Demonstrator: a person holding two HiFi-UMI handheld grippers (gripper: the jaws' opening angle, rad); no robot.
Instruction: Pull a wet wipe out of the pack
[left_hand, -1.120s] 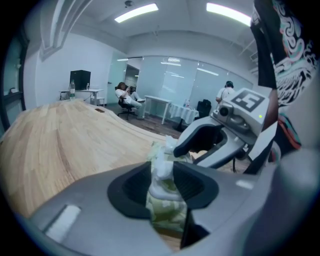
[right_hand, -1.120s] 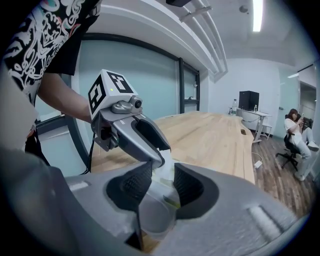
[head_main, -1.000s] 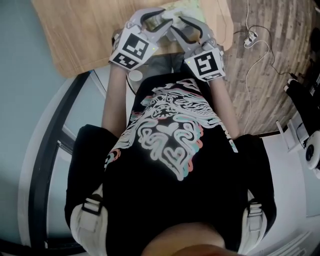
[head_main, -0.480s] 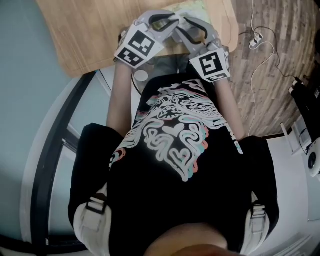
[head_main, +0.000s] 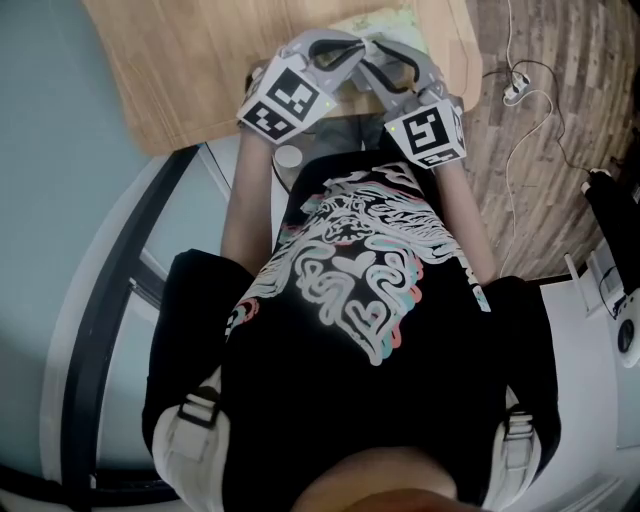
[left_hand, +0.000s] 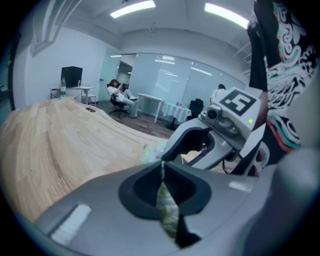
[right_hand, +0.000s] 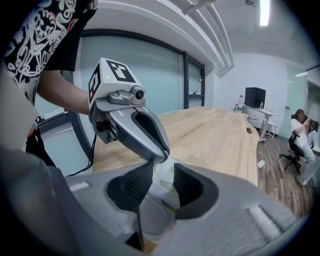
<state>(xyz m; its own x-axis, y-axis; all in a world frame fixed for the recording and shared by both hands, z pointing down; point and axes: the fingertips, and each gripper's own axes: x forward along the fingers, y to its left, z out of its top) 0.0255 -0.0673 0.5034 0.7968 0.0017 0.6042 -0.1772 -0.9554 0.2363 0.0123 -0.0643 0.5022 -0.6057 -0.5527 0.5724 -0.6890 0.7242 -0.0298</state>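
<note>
You are at the grasp step: the wipe is caught but not yet drawn out, so the pull is ahead of you. Your left tool (left_hand: 161, 169) is closing, its jaws all but pressed together on a thin white sliver, which looks like the tip of a wet wipe (right_hand: 165, 167) standing up from the top of the pack (right_hand: 159, 200). Your right tool (right_hand: 161, 182) is spread wide and just starting to close, with the pack sitting between its jaws; the pads do not clearly press on it yet. The pack lies on the wooden tabletop (right_hand: 210, 135), near its edge in front of you. Next, I judge you need the right tool firm on the pack to hold it down, then lift the left tool straight up and away so the wipe slides out without dragging the pack.
</note>
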